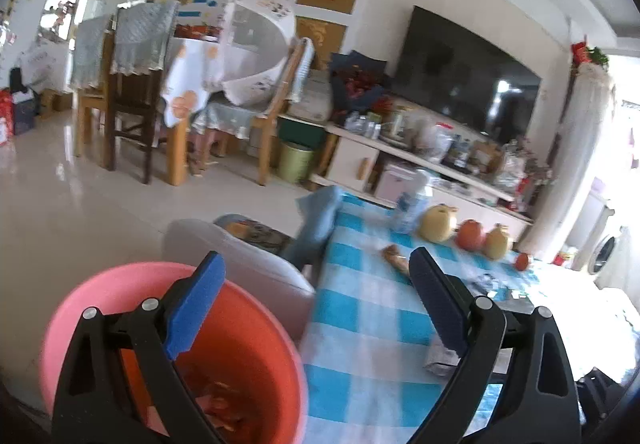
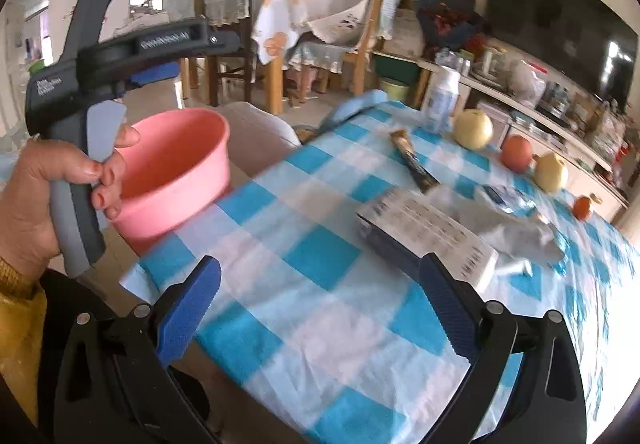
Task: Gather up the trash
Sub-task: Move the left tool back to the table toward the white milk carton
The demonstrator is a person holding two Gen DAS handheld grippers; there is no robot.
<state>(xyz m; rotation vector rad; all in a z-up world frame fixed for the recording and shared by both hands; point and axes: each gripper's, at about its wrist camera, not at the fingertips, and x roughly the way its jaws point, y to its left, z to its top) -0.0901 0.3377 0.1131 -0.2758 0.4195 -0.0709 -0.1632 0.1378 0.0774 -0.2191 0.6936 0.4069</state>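
A pink basin (image 1: 248,356) with orange scraps inside sits on the floor by the left edge of the blue-and-white checked table (image 1: 360,308); it also shows in the right wrist view (image 2: 176,167). My left gripper (image 1: 316,304) is open and empty, over the basin's right rim and the table edge. My right gripper (image 2: 320,312) is open and empty above the table's near part. On the table lie a brown wrapper (image 2: 414,159), a printed box (image 2: 424,232), crumpled plastic (image 2: 524,236) and a small packet (image 1: 440,358).
Pears (image 2: 474,129), an apple (image 2: 516,153), a small orange (image 2: 582,207) and a bottle (image 2: 442,99) stand along the table's far side. A grey cushioned seat (image 1: 240,260) sits beside the basin. Dining chairs (image 1: 132,83) and a TV cabinet (image 1: 420,163) stand behind.
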